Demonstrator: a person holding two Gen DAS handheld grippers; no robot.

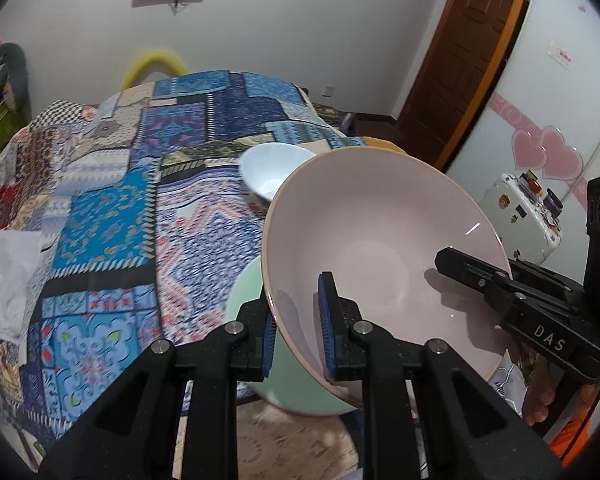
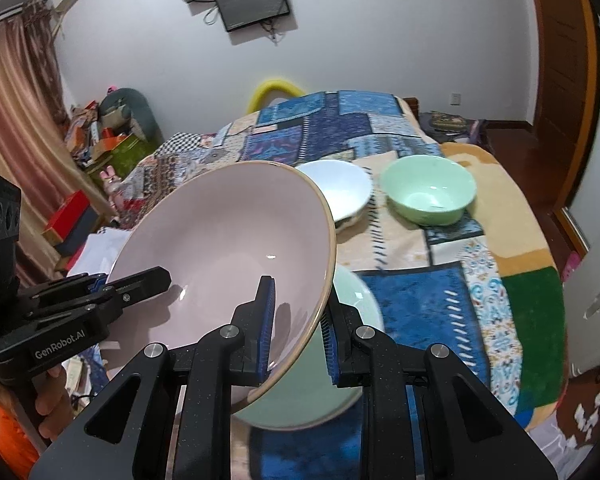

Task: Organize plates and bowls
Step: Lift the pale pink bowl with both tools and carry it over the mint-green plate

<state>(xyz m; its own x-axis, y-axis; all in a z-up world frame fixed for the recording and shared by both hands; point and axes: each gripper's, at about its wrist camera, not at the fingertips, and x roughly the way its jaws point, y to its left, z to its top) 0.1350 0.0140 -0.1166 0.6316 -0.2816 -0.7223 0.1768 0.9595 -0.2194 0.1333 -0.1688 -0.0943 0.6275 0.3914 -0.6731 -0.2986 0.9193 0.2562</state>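
Note:
A large pink bowl (image 1: 380,248) (image 2: 228,240) hangs tilted above the table, held by its rim from two sides. My left gripper (image 1: 298,328) is shut on the near rim in the left wrist view, one blue pad inside and one outside. My right gripper (image 2: 298,336) is shut on the opposite rim in the same way. Each gripper shows in the other's view: the right gripper (image 1: 480,276) and the left gripper (image 2: 112,284). Under the pink bowl lies a pale green plate (image 1: 248,304) (image 2: 360,300). Further back stand a white bowl (image 1: 272,172) (image 2: 340,188) and a green bowl (image 2: 428,192).
A patchwork cloth (image 1: 108,224) (image 2: 420,300) covers the table. White paper (image 1: 4,272) lies at its left edge. A white case (image 1: 520,216) stands on the floor by a cabinet with pink hearts. A wooden door (image 1: 460,60) is at the back right, boxes (image 2: 100,136) at the left wall.

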